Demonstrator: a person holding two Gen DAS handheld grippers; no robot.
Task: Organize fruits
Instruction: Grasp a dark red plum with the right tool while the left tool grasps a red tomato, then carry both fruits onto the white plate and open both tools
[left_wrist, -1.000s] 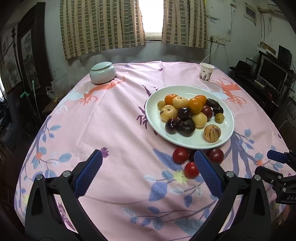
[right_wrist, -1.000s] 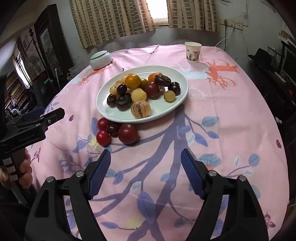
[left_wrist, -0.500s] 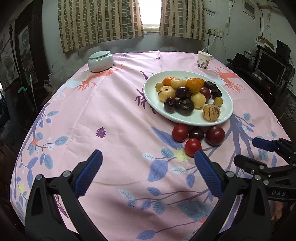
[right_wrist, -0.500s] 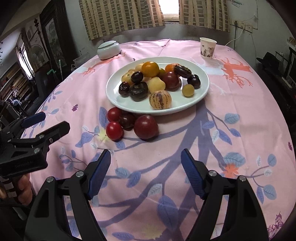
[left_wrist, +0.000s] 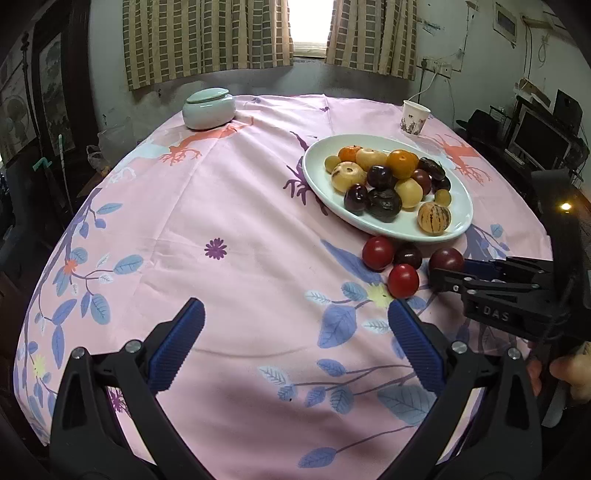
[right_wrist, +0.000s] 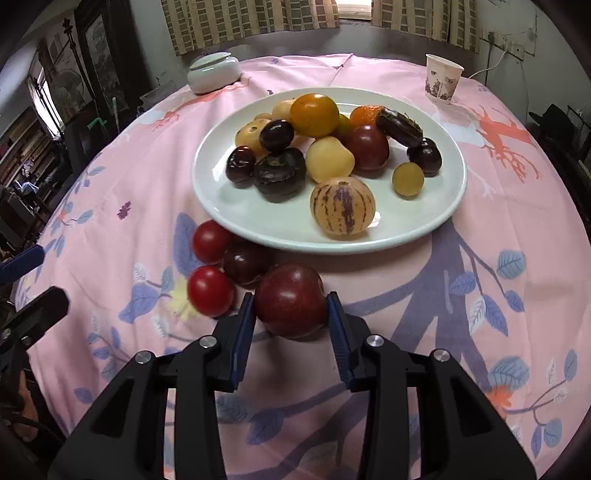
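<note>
A large dark red plum (right_wrist: 290, 301) lies on the pink cloth just in front of the white plate (right_wrist: 258, 221). My right gripper (right_wrist: 290, 299) is closing on it, and both blue pads touch its sides. Beside it lie two small red tomatoes (right_wrist: 210, 291) (right_wrist: 211, 240) and a dark plum (right_wrist: 245, 263). The plate holds several fruits, among them a striped melon (right_wrist: 341, 208). In the left wrist view my left gripper (left_wrist: 295, 308) hangs open over bare cloth with nothing between its fingers. There the right gripper (left_wrist: 448, 271) reaches in from the right to the plum (left_wrist: 446, 258).
A pale lidded bowl (left_wrist: 208, 108) stands at the far left of the round table and a paper cup (left_wrist: 414, 118) at the far right. A hand holds the right gripper's handle at the right edge. Dark furniture surrounds the table.
The right gripper moved forward and down to the large dark red plum and its jaws closed from wide apart onto it. The left gripper stayed open and barely moved.
</note>
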